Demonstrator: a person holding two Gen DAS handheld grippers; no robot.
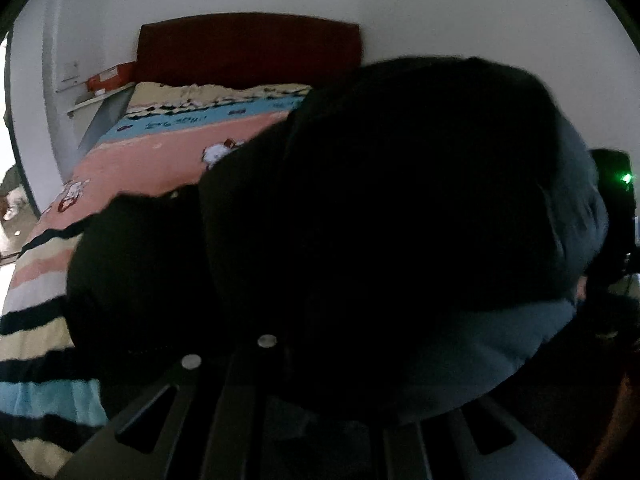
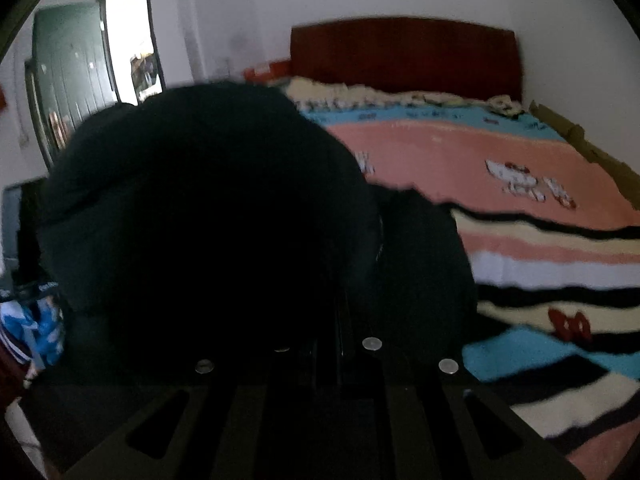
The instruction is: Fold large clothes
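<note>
- Left wrist view, far left: we see a doorway edge and a patch of floor with pale objects, too blurred to identify.
- Left wrist view, left: the bed (image 1: pixel 160 168) carries a blanket (image 1: pixel 44 264) with pink, cream, black and blue bands and cartoon figures. A dark red headboard (image 1: pixel 248 48) stands against the white wall, with an orange box (image 1: pixel 110 78) on a shelf just beside it.
- Left wrist view, centre: the dark garment (image 1: pixel 400 208) fills most of the frame, bunched and raised above the blanket. A grey-blue lining shows at its lower right.
- Left wrist view, bottom: the left gripper (image 1: pixel 320 392) is buried under the cloth. Only the finger bases and two silver screws show. We cannot tell how far the jaws stand apart, nor whether they clamp the fabric.
- Left wrist view, far right: a black device with a green light (image 1: pixel 626 178) sits near the frame edge.
- Right wrist view, left: a green door (image 2: pixel 68 80) and a bright opening stand beside the wall; blue patterned fabric (image 2: pixel 36 332) lies low at the edge.
- Right wrist view, centre-left: the same dark garment (image 2: pixel 208 208) bulks in front of the lens, draped over the right gripper (image 2: pixel 332 344). The fingertips are hidden in shadow, so we cannot tell the jaw opening or the hold.
- Right wrist view, right: the blanket (image 2: pixel 540 248) lies spread across the bed, running to the headboard (image 2: pixel 404 52).
</note>
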